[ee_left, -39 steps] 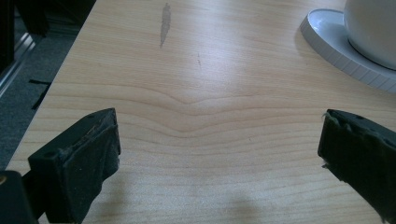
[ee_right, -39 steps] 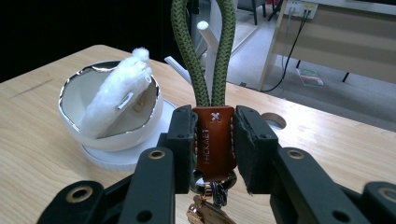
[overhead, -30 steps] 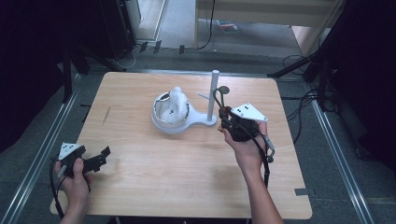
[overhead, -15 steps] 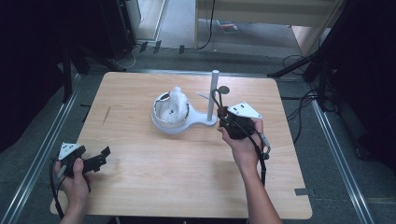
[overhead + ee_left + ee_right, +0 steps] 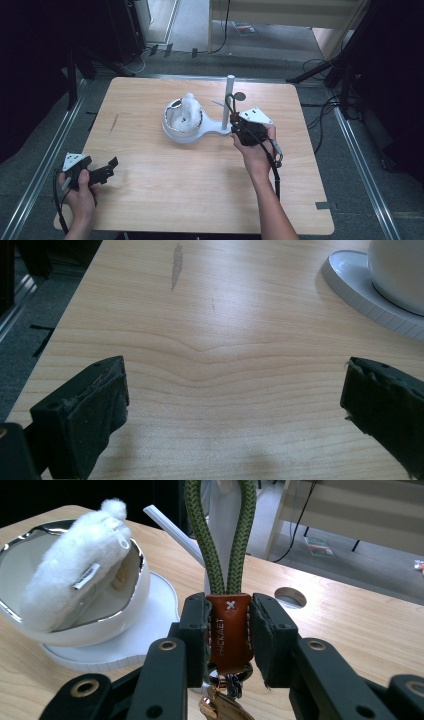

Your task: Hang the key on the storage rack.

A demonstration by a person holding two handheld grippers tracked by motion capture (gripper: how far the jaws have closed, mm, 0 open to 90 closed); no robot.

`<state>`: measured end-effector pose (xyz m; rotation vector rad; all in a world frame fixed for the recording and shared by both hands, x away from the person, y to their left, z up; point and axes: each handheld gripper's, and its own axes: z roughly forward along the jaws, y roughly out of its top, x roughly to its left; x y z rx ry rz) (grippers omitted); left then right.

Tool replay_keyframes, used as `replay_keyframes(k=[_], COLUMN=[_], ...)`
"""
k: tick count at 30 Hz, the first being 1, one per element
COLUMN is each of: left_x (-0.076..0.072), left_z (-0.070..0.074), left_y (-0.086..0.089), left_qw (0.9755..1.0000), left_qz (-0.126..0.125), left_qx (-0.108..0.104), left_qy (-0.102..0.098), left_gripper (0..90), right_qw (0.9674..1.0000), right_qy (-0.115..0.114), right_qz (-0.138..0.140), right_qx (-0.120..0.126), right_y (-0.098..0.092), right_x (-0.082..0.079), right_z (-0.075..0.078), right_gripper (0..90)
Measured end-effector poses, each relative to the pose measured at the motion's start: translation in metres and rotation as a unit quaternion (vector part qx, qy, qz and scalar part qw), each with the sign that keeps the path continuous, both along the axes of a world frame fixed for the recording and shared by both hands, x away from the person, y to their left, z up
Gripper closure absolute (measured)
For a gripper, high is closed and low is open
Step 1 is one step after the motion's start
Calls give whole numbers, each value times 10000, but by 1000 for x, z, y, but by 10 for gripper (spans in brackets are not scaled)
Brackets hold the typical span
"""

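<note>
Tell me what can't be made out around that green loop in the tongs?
- Top of the green cord loop: cut off by the upper edge of the right gripper view.
- Metal pieces under the brown leather tab: half hidden between the right tongs.
- Inside of the white bowl: hidden by the fluffy pouch.

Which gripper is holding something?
The right gripper: its jaws clamp the brown leather tab of a green cord keychain. The left gripper is open over bare table.
</note>
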<state>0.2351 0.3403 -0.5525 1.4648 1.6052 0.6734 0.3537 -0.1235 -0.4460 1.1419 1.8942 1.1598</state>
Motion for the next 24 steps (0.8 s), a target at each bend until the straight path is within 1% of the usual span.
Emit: replay_keyframes(k=[11, 15, 21, 24], left_x=[0, 0, 0, 0], left_z=[0, 0, 0, 0], left_y=[0, 0, 0, 0], left_qw=[10000, 10000, 10000, 10000], left_qz=[-8, -10, -4, -4], left_qx=[5, -1, -1, 1], left_qy=[3, 7, 4, 9], left_gripper=[0, 0, 0, 0], right_qw=[10000, 9999, 9997, 9995], right_qy=[-44, -92, -208, -213], right_qz=[-78, -89, -139, -162], right_qx=[-26, 40, 72, 181], right_y=[8, 9, 13, 14], right_x=[10, 12, 16, 18], right_z=[-7, -10, -15, -17], right_gripper=[694, 691, 685, 682])
